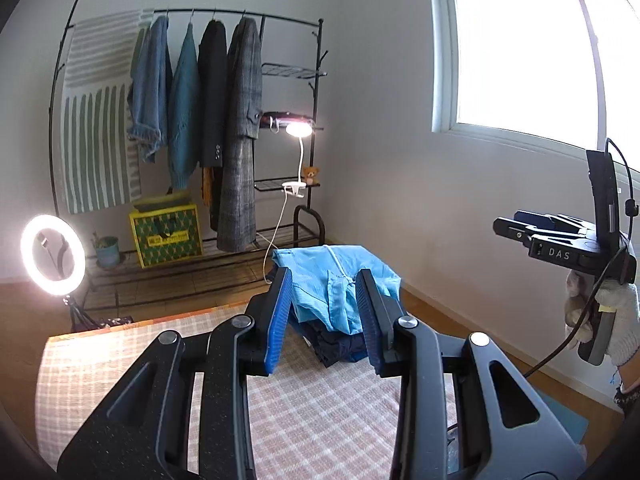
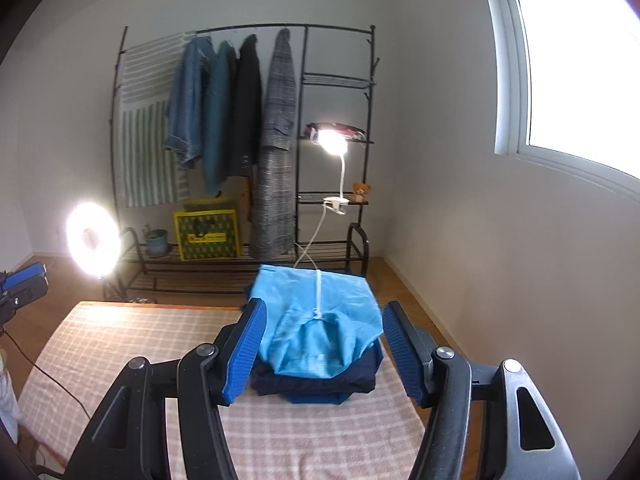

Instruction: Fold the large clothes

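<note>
A stack of folded clothes (image 2: 320, 344) is being carried by the checked pink-and-white mat (image 2: 132, 344), at the mat's far right corner. The stack is topped by a light blue garment (image 2: 316, 312) with a white drawstring; a dark navy piece (image 2: 320, 384) and a brighter blue one are lying beneath it, their edges showing at the near side.

The left gripper (image 1: 324, 316) is being held above the mat, its blue-padded jaws standing partly apart with nothing clamped between them; the stack is only being seen through the gap, well beyond the pads. The right gripper (image 2: 324, 352) is being held likewise over the mat's near part, its jaws standing wider, with nothing gripped; the folded stack is being framed between them from a distance. In the left wrist view the right gripper is also being seen from the side, at the right edge of the frame, grasped by a hand in a white glove (image 1: 616, 320).

Beyond the mat's far edge, a black clothes rack (image 2: 248, 152) is being used for hanging jackets and a long checked coat. A ring light (image 1: 52, 256) is glowing near the mat's far left corner, and a clip lamp (image 2: 334, 142) is shining on the rack's shelves.
</note>
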A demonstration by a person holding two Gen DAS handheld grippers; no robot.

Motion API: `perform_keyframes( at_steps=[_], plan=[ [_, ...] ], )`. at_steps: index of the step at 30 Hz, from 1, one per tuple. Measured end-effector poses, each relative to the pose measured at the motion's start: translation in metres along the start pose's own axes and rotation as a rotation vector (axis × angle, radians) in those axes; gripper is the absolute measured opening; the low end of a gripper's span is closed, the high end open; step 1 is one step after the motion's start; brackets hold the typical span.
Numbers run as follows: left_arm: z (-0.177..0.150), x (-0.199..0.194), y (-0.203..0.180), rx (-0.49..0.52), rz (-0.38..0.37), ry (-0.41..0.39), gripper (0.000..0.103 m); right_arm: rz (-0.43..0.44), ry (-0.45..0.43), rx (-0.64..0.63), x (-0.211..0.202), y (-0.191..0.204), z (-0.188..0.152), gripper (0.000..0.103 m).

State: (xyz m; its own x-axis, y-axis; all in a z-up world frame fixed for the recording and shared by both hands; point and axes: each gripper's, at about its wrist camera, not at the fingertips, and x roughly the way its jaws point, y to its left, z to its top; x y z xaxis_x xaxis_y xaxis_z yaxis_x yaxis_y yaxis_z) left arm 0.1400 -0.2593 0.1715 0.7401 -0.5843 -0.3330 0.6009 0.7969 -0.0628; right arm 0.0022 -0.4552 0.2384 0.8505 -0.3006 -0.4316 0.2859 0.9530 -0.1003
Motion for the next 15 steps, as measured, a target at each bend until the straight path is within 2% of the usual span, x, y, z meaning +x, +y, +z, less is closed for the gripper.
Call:
perform_keyframes(
  at_steps=[5,15],
  plan=[
    [-0.003,-0.035,0.003,0.000,-0.007,-0.004,0.034,0.026,-0.019,-0.031,-0.037,0.025,-0.004,0.063],
    [-0.004,-0.102,0.002,0.011,0.017,-0.036,0.034,0.058,-0.046,-0.052,-0.092,0.049,-0.011,0.064]
  ],
)
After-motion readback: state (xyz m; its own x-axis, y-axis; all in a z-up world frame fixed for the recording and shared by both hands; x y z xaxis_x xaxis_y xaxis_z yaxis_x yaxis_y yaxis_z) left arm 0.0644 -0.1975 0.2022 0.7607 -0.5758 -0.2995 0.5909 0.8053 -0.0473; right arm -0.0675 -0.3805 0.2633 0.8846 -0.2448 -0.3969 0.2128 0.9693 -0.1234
